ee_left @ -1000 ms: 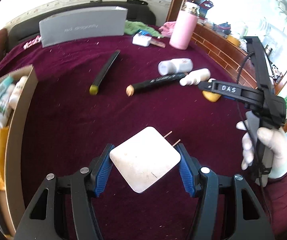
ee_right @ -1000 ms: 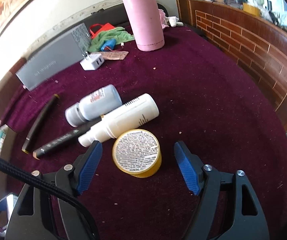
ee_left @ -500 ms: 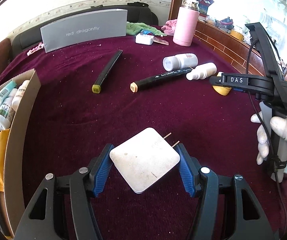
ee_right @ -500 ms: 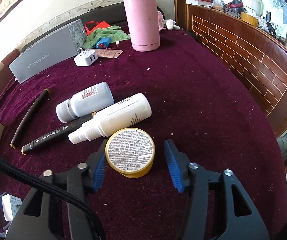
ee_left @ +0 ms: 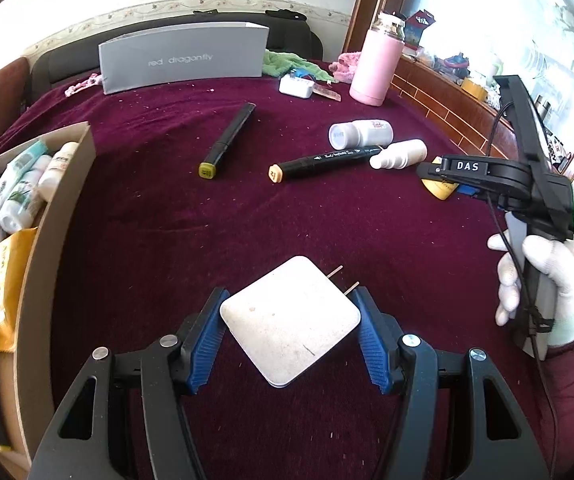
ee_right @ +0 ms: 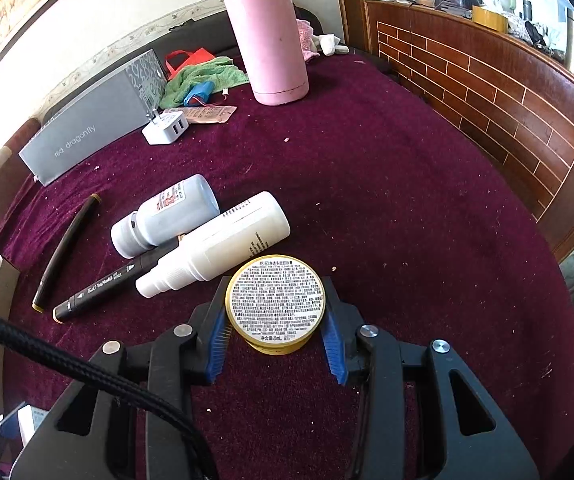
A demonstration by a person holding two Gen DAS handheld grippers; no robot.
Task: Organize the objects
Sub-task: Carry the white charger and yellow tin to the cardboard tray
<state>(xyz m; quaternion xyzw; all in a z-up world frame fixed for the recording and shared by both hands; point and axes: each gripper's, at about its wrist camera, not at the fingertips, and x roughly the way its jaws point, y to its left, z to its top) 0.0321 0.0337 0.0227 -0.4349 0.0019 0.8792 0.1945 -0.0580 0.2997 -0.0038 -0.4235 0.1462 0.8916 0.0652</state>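
Maroon cloth covers the worktop [ee_right: 407, 184]. Left claw [ee_left: 291, 330] pinches a white charger [ee_left: 291, 320]. Right claw [ee_right: 275, 328] has just been closing and now pinches a yellow tin [ee_right: 275, 304], spray bottle [ee_right: 215, 248] just beyond.

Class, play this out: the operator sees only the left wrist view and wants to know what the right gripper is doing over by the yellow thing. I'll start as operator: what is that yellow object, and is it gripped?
Observer: It is a round yellow tin lying label-up; the right gripper has just been closing, and its blue pads now sit against the tin's sides.
Operator: Is anything crowding the tin?
Observer: The white spray bottle lies right behind it, its body almost against the tin's rim.
Operator: What sort of adapter is that small white one by the pink flask?
Observer: The white adapter has two USB ports on the face toward the right wrist view, and its prongs point up toward the grey box.
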